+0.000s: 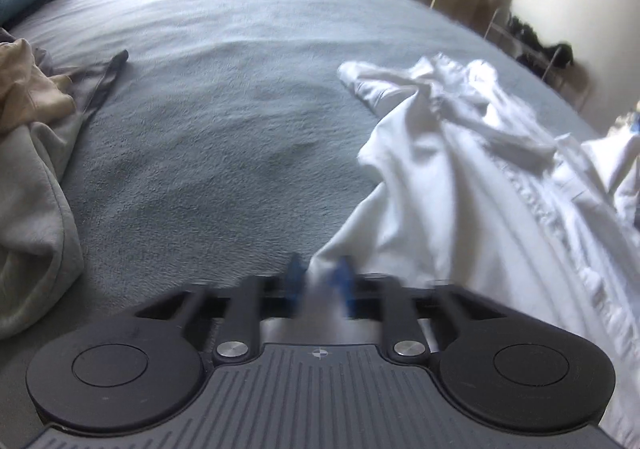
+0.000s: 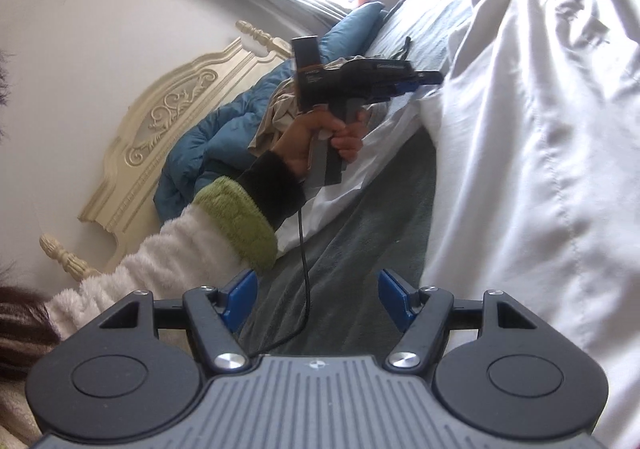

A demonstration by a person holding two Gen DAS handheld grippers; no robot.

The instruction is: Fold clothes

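Barely begun, by the look of it. Left wrist view: the left gripper [image 1: 320, 281] has its blue pads pinched together on a corner of the white garment [image 1: 460, 177], which lies crumpled and unfolded on the right half of the bed [image 1: 224, 97]. No fold shows in it yet; sleeves and body are bunched in soft ridges, with a puckered seam running down the cloth. Thin, smooth woven fabric, bright where the light hits. Bed cover is grey-blue, short nap, matte, mostly flat. At the left edge sits a heap of other clothes [image 1: 32, 137], beige and pale grey, thicker and limp, also unfolded.

Right wrist view (tilted): the right gripper [image 2: 318, 297] stands with jaws well apart and nothing between them, above the bed cover beside the white cloth. Ahead, the person's hand [image 2: 320, 137] grips the handle of the other gripper, whose tip meets the garment's edge. Fluffy white sleeve [image 2: 168, 261] with green cuff. Carved cream headboard [image 2: 168, 117] and a puffy blue quilt [image 2: 224, 129] behind.

Judgement: spreading the garment flat comes first; all folding remains.
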